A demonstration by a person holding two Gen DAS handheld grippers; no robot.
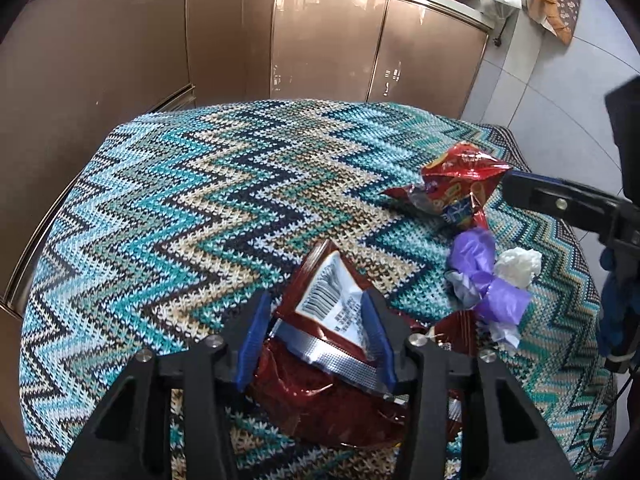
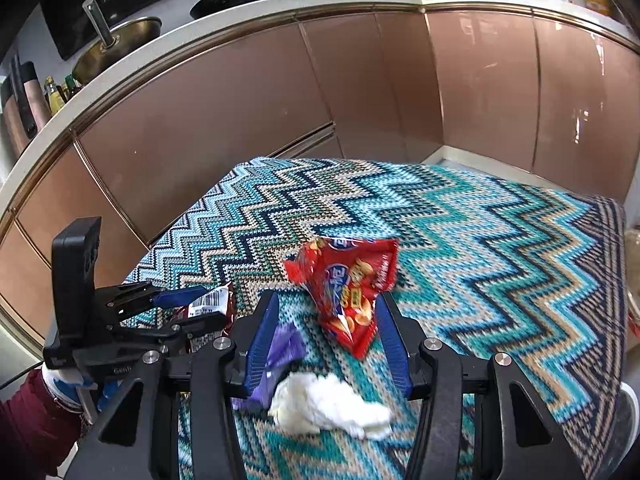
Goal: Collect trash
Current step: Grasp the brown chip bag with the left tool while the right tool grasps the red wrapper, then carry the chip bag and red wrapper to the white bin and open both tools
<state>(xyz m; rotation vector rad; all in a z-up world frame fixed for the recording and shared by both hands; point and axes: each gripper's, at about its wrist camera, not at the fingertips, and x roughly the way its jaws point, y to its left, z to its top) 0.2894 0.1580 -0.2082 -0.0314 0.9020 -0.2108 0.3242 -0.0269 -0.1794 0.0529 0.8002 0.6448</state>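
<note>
Left gripper [image 1: 316, 312] jaws spread around dark red wrapper [image 1: 332, 308], blue pads either side; firm pinch not confirmed. Wrapper lay at near edge of zigzag-patterned cloth [image 1: 200, 200], barcode panel tilted up. Right gripper [image 2: 326, 320] jaws spread wide, straddling bright red snack bag [image 2: 348, 284]; bag's lower tip between pads, contact unclear. White crumpled tissue [image 2: 328, 404] lay near, between right fingers. Purple plastic scrap [image 2: 280, 352] just left of tissue, against left pad. Brown glossy cabinets [image 2: 360, 100] stood far behind cloth.
</note>
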